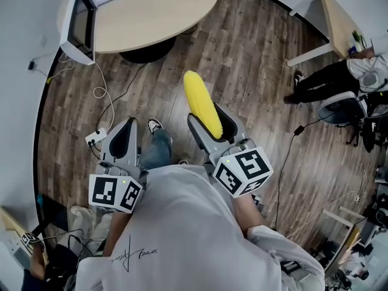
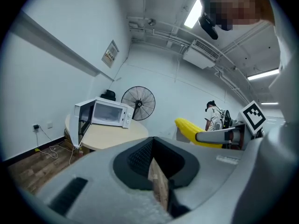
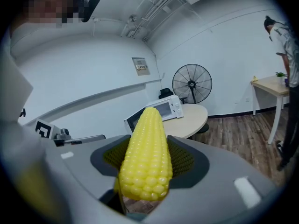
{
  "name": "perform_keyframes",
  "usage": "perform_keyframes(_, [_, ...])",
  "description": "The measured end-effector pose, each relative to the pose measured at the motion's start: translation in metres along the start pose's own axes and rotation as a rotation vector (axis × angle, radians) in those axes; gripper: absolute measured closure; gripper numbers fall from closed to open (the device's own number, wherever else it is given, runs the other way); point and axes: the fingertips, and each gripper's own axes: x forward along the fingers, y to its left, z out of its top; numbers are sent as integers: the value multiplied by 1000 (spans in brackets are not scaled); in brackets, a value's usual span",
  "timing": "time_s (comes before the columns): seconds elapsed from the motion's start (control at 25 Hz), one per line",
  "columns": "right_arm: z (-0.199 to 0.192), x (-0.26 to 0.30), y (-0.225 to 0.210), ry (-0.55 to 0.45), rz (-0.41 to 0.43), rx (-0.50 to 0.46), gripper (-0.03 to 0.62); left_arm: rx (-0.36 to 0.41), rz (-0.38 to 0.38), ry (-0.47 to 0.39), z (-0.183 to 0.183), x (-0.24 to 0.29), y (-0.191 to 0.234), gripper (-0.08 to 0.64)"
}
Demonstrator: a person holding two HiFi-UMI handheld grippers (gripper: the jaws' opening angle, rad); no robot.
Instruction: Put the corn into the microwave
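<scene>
A yellow corn cob [image 1: 203, 111] lies lengthwise between the jaws of my right gripper [image 1: 209, 121], which is shut on it, tip pointing away from me. In the right gripper view the corn [image 3: 147, 153] fills the gap between the pads. My left gripper [image 1: 124, 137] hangs beside it over the wooden floor, shut and holding nothing; in its own view the left gripper [image 2: 154, 164] shows only a thin slit. A white microwave [image 1: 79, 23] stands on the round table [image 1: 163, 11] ahead at the left, door swung open. The microwave [image 2: 105, 113] and corn [image 2: 191, 129] show in the left gripper view.
A standing fan [image 2: 138, 102] is behind the table. A white power strip [image 1: 96, 138] and its cable lie on the floor at the left. At the right a person [image 1: 339, 77] stands by a wooden desk [image 1: 336, 17] and an office chair [image 1: 342, 108].
</scene>
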Motion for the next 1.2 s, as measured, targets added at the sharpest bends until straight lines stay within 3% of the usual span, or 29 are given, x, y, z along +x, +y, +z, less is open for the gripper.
perform_keyframes(0.44, [40,108,3,38,14,-7,333,-2,-25,-5,48,60,78,563])
perform_keyframes(0.68, [56,157,12,42,30,-63,333,-9,-22,-37,74,81,117,563])
perform_keyframes(1.2, [73,197,8,40,17,-68,333,-4,-26,-46,90,107,147,563])
